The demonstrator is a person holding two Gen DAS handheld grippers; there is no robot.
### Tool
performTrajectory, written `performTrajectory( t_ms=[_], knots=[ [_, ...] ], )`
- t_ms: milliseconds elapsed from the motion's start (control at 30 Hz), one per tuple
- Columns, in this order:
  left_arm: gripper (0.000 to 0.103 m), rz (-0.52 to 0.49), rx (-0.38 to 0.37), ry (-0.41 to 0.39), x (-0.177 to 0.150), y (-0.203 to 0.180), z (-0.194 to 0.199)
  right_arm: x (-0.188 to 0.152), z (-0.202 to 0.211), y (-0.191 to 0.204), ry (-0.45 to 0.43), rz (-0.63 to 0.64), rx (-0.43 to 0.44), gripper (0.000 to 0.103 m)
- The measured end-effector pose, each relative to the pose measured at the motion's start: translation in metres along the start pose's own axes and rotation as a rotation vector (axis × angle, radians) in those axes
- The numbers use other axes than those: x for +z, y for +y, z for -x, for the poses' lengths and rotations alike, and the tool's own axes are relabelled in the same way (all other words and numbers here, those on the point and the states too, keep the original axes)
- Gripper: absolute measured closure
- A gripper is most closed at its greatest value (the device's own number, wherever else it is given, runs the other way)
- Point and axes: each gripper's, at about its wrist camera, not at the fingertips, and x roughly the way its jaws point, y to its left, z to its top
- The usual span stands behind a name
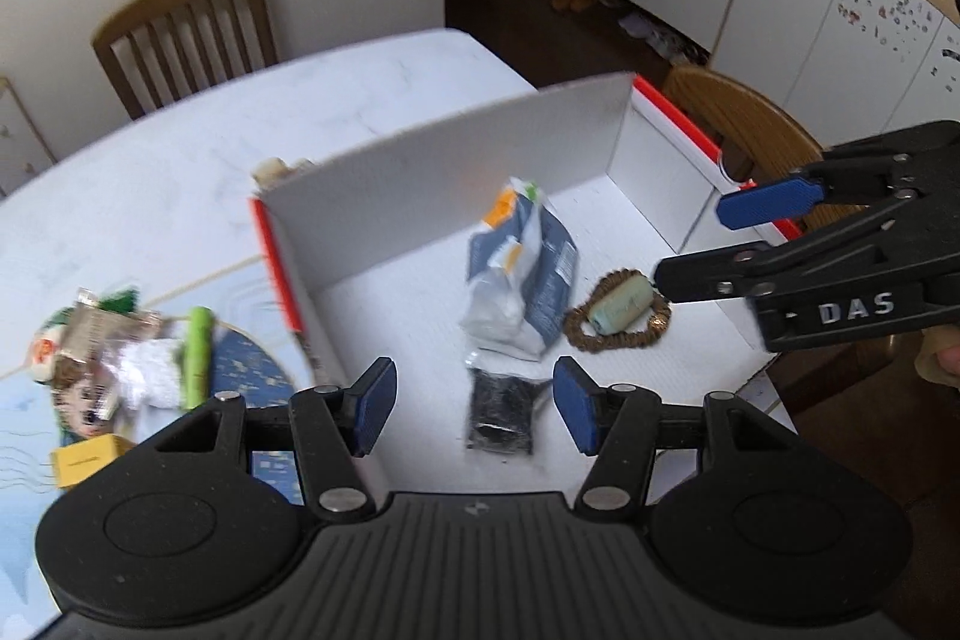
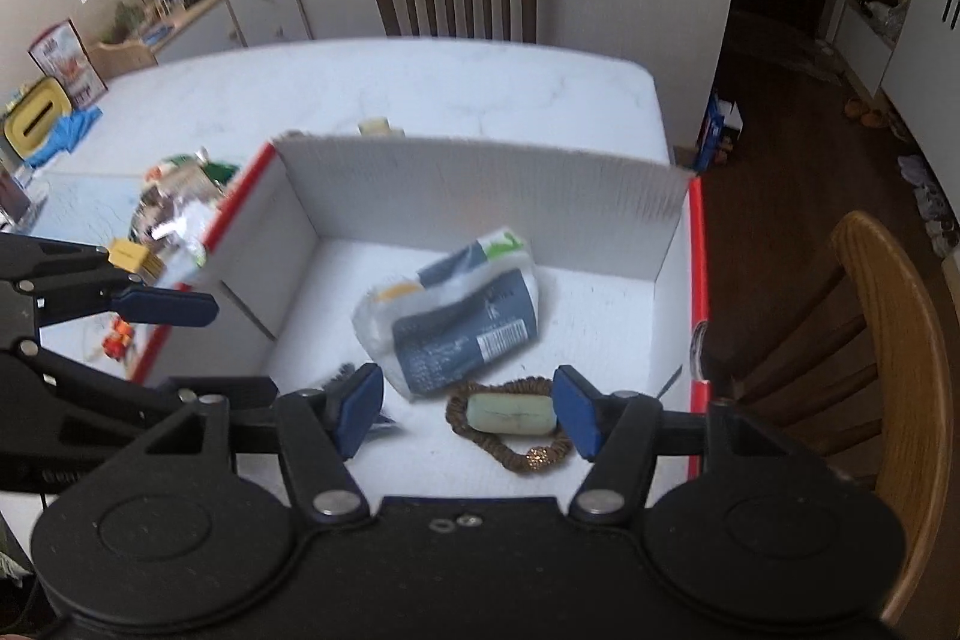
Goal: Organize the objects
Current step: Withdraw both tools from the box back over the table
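The white table (image 2: 420, 88) carries an open white box with red edges (image 1: 444, 172), its tall walls standing on the far side and at both ends. Inside the box, near the middle of the floor, lies a crumpled grey-and-white foil pouch (image 2: 450, 322); it appears light, soft and crackly, likely to slide between pads, and is best taken across a flattened edge or the folded top rather than the puffed body. Nearer the front lies a small black packet (image 1: 501, 415), thin and limp by the look of it, best pinched at its sealed end. To the right of these rests a brown beaded ring (image 2: 510, 424) with a pale green block (image 2: 511, 413) lying within it; the ring looks flexible and would droop from one pinch point, while the block looks firm and could be gripped across its short sides. Outside the box, on the left of the table, an untidy pile of wrappers (image 1: 120, 352) and a small yellow box (image 1: 84, 460) remain to be sorted; the pile is blurred and its items cannot be told apart. The left gripper (image 1: 474, 403) hangs above the black packet with its jaws apart, holding nothing. The right gripper (image 2: 468, 409) hangs above the ring and block, jaws likewise apart and empty.
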Motion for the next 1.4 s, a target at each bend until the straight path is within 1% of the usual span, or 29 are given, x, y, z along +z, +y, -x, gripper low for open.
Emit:
performTrajectory(
  t_ms=[133, 200, 233, 300, 433, 533, 567, 667, 767, 800, 933, 1067, 1333, 1367, 1400],
  knots=[
    [0.046, 0.005, 0.023, -0.039, -0.005, 0.009, 0.02, -0.002, 0.019, 0.008, -0.051, -0.011, 0.004, 0.04],
    [0.046, 0.011, 0.028, -0.058, -0.009, 0.014, 0.029, -0.004, 0.026, 0.012, -0.073, -0.021, 0.011, 0.03],
    [0.046, 0.017, 0.029, -0.069, -0.011, 0.017, 0.033, -0.005, 0.029, 0.014, -0.078, -0.028, 0.023, 0.03],
    [0.04, 0.028, 0.035, -0.091, -0.016, 0.024, 0.041, -0.006, 0.033, 0.019, -0.078, -0.046, 0.048, 0.029],
    [0.039, 0.048, 0.039, -0.124, -0.025, 0.04, 0.057, -0.009, 0.037, 0.034, -0.096, -0.061, 0.062, 0.027],
    [0.032, 0.061, 0.049, -0.147, -0.031, 0.052, 0.067, -0.011, 0.04, 0.047, -0.11, -0.07, 0.075, 0.027],
    [0.03, 0.065, 0.049, -0.156, -0.033, 0.057, 0.071, -0.012, 0.042, 0.052, -0.117, -0.071, 0.078, 0.025],
    [0.029, 0.075, 0.047, -0.178, -0.039, 0.07, 0.082, -0.014, 0.044, 0.069, -0.139, -0.062, 0.092, 0.021],
    [0.021, 0.079, 0.06, -0.207, -0.047, 0.083, 0.091, -0.015, 0.044, 0.087, -0.157, -0.045, 0.127, 0.013],
    [0.021, 0.078, 0.064, -0.215, -0.05, 0.088, 0.094, -0.015, 0.044, 0.093, -0.162, -0.04, 0.132, 0.012],
    [0.021, 0.079, 0.074, -0.224, -0.061, 0.108, 0.1, -0.015, 0.039, 0.118, -0.175, -0.041, 0.15, 0.01],
    [0.02, 0.105, 0.066, -0.229, -0.073, 0.131, 0.101, -0.016, 0.035, 0.143, -0.186, -0.027, 0.139, 0.009],
    [0.019, 0.161, 0.044, -0.223, -0.096, 0.184, 0.099, -0.019, 0.017, 0.191, -0.156, 0.029, 0.127, 0.009],
    [0.016, 0.164, 0.042, -0.221, -0.099, 0.189, 0.098, -0.02, 0.014, 0.198, -0.152, 0.035, 0.126, 0.009],
    [0.008, 0.168, 0.04, -0.219, -0.102, 0.194, 0.098, -0.02, 0.012, 0.204, -0.148, 0.042, 0.128, 0.009]
  ],
)
